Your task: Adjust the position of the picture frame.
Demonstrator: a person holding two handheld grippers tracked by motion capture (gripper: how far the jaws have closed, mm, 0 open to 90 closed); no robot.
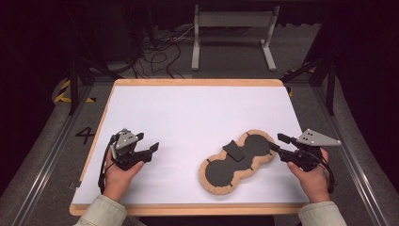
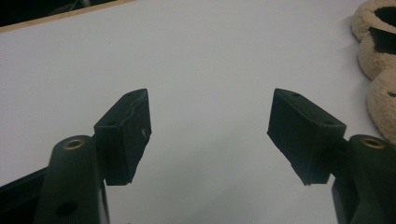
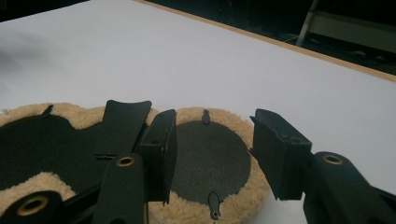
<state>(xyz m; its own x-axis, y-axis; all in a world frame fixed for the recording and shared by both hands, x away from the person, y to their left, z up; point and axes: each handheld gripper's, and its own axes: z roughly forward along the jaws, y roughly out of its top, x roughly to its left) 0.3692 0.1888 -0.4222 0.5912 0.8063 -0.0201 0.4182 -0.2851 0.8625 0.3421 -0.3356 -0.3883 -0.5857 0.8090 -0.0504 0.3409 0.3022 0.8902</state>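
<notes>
In the high view the left hand-held gripper (image 1: 149, 151) rests low over the white bench (image 1: 188, 117), held in the person's left hand (image 1: 120, 174), its jaws parted with nothing between them; the fleece pad (image 1: 237, 162), a tan peanut-shaped piece with dark grey panels and a dark strap (image 1: 234, 150) across its middle, lies well apart from that gripper, off beyond its tips; the right hand-held gripper (image 1: 276, 142), held in the right hand (image 1: 313, 176), points at the pad's nearer end, its lower jaw tip at the fleece rim, its jaws open and holding nothing. In the left gripper view the left hand-held gripper (image 2: 210, 128) shows both black pads wide apart over bare bench (image 2: 196, 56); the fleece pad (image 2: 376, 60) sits far off to one side, ahead of the jaw on that side. In the right gripper view the right hand-held gripper (image 3: 212, 149) stands open just over the end of the fleece pad (image 3: 205, 149); the round dark panel lies between and below the jaws; one jaw hangs over the pad beside the strap (image 3: 122, 123), the other over the fleece edge; whether the pads touch the fleece cannot be told; the bench (image 3: 233, 60) stretches beyond.
</notes>
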